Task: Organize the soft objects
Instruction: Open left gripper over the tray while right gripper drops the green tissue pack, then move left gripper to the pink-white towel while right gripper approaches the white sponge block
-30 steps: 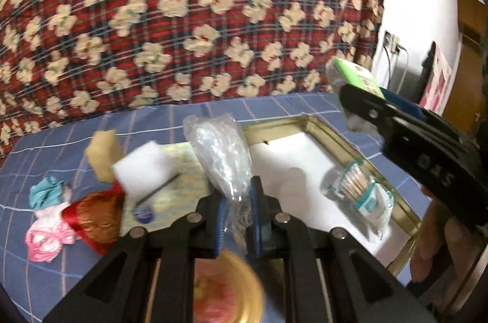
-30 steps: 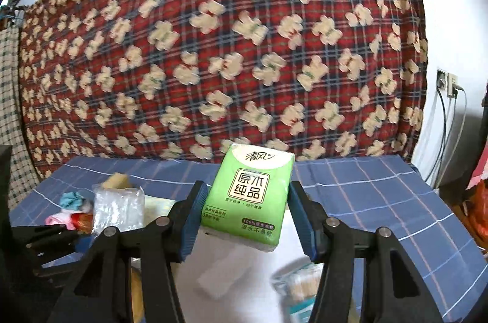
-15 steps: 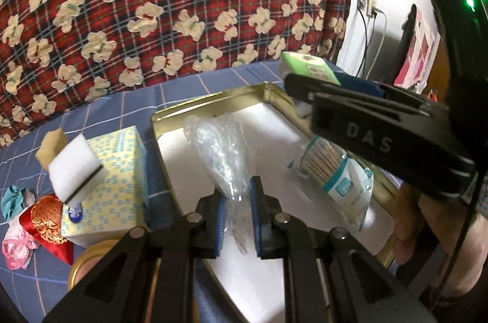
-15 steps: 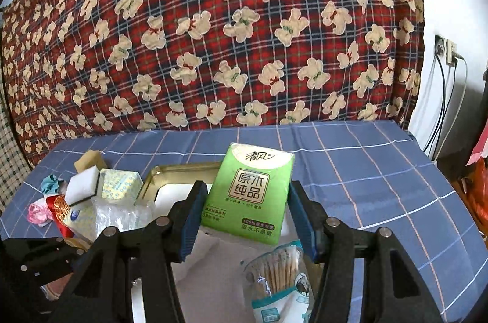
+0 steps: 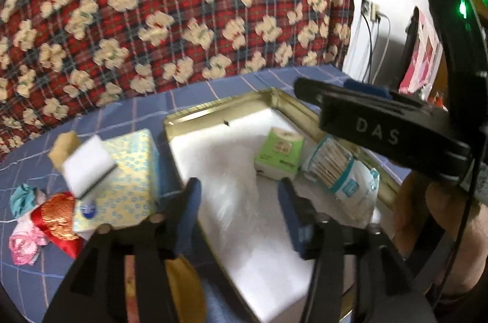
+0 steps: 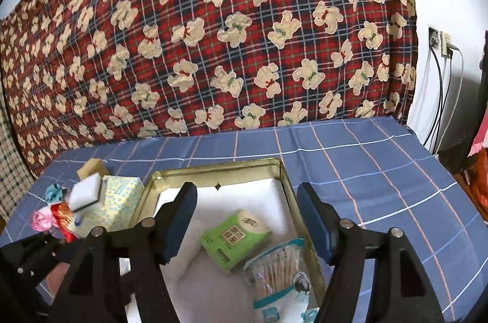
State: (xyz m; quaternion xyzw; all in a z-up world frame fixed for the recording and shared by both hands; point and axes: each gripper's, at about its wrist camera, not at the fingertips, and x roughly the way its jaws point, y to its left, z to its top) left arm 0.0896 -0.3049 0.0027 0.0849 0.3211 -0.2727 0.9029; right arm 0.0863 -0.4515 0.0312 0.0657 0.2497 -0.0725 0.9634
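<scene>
On the blue desk (image 6: 381,167) sits our gold tin (image 6: 285,179). Both claws, left (image 5: 241,201) and right (image 6: 247,219), are opening, dropping the clear bag (image 5: 235,185) and green tissues (image 6: 235,240) inside. Next we reach for the sponge (image 5: 87,167) at nine o'clock.

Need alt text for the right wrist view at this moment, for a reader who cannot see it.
The right gripper, jaws opening and holding nothing, hangs over a gold-rimmed tin tray where a green tissue pack lies beside a bag of cotton swabs. Left of the tray, on a blue checked cloth, sit a yellow tissue box, a white sponge and small fabric items.
</scene>
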